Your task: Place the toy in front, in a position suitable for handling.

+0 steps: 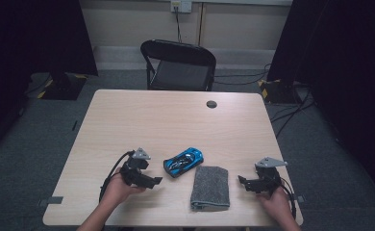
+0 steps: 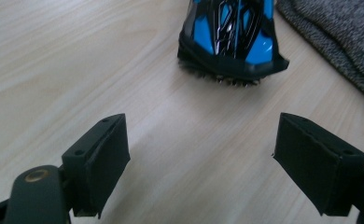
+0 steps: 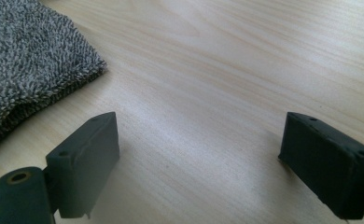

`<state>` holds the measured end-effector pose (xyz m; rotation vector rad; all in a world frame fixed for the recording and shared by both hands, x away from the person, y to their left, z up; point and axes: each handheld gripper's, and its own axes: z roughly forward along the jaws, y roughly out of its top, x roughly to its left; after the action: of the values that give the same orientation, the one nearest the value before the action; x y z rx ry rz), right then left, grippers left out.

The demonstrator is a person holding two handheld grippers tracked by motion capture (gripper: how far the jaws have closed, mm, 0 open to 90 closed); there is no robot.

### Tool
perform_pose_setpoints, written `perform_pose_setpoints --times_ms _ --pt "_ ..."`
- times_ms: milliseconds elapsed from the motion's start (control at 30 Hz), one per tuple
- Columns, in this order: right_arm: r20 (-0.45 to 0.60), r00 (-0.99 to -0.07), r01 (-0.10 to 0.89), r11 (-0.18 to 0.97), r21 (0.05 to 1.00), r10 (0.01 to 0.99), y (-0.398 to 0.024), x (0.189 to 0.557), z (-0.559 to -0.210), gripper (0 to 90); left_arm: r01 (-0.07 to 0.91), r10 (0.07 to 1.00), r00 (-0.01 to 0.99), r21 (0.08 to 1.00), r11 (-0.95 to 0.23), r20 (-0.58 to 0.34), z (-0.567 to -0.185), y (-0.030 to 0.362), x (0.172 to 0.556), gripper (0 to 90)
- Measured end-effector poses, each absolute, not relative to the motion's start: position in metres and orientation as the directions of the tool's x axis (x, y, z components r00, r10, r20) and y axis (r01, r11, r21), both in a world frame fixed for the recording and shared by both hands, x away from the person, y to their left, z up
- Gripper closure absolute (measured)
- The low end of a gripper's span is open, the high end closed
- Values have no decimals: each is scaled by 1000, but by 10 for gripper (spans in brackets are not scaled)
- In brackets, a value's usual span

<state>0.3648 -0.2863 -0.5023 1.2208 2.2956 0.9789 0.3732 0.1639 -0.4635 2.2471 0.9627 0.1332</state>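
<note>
Left tool [image 1: 153, 181]: jaws wide, empty, low over the table [image 1: 176, 115], pointing right at the car [image 1: 184, 161]. In the left gripper view the car's [image 2: 229, 37] near end sits just ahead of the gap, slightly right of centre.

Right tool [image 1: 243, 182]: jaws wide, empty, pointing left toward the cloth [image 1: 210, 187]; cloth edge [image 3: 26, 65] lies ahead and left of its jaws.

Car lies near-centre, just left of the cloth's far corner.

Likely step: reach for the car. Judgement: shift right to centre it, straddle the body across its width, close gently — the wheels may let it roll.
</note>
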Motion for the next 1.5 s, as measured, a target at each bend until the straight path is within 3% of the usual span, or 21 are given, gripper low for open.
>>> perform_pose_setpoints --times_ms 567,633,800,1033,1500 --pt "6 -556 580 382 720 831 -288 362 -502 112 533 615 771 693 -484 -163 -439 123 411 164" --pt "6 -557 579 383 720 831 -288 363 -502 111 500 573 804 702 -507 -158 -440 117 413 211" --pt "5 -555 580 383 719 832 -287 363 -502 108 469 560 821 685 -557 -106 -446 103 420 215" --pt "6 -555 581 382 718 832 -287 363 -502 106 501 564 813 665 -554 -143 -453 89 433 217" --pt "6 -555 581 383 718 832 -287 363 -502 106 482 536 837 616 -624 -112 -462 60 447 218"
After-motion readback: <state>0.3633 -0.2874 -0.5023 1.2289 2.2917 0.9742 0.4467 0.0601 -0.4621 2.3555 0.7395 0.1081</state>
